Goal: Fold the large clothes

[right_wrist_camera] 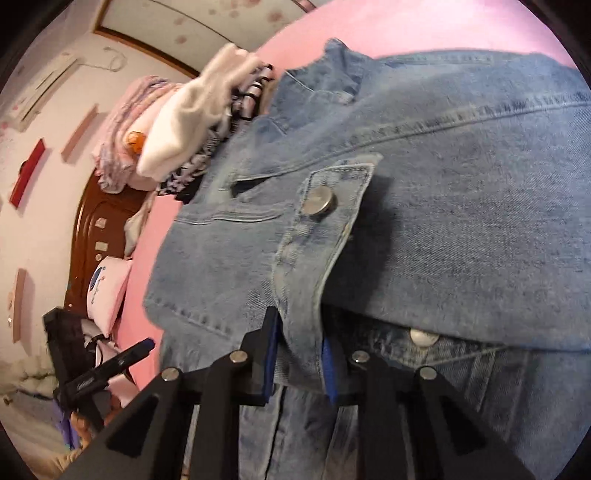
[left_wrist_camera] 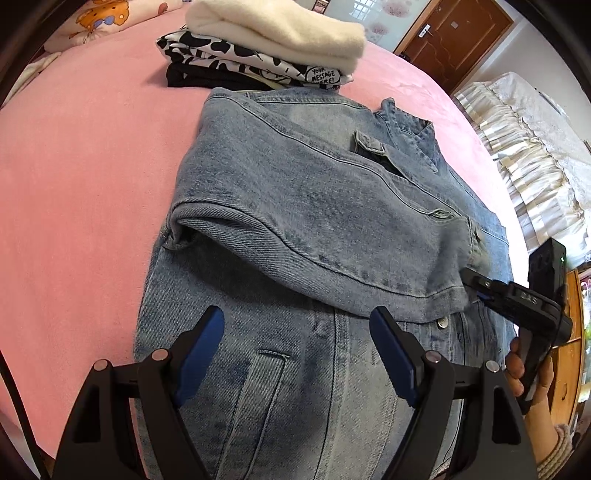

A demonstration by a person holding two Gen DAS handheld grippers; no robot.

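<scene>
A light-blue denim jacket [left_wrist_camera: 303, 229] lies on the pink bed [left_wrist_camera: 85, 166], one sleeve [left_wrist_camera: 332, 236] folded across its body. My left gripper [left_wrist_camera: 297, 332] is open and empty, hovering over the jacket's lower front. My right gripper [right_wrist_camera: 299, 350] is shut on the sleeve cuff [right_wrist_camera: 314, 229], which has a metal button [right_wrist_camera: 319, 201]. The right gripper also shows at the right edge of the left wrist view [left_wrist_camera: 476, 291], at the cuff. The left gripper shows at the lower left of the right wrist view [right_wrist_camera: 122, 358].
A stack of folded clothes [left_wrist_camera: 266, 48], white on top, black-and-white print and black below, sits on the bed just beyond the jacket's collar. Pillows [left_wrist_camera: 99, 18] lie at the bed's head. A covered piece of furniture [left_wrist_camera: 535, 147] and a wooden door [left_wrist_camera: 458, 37] stand at the right.
</scene>
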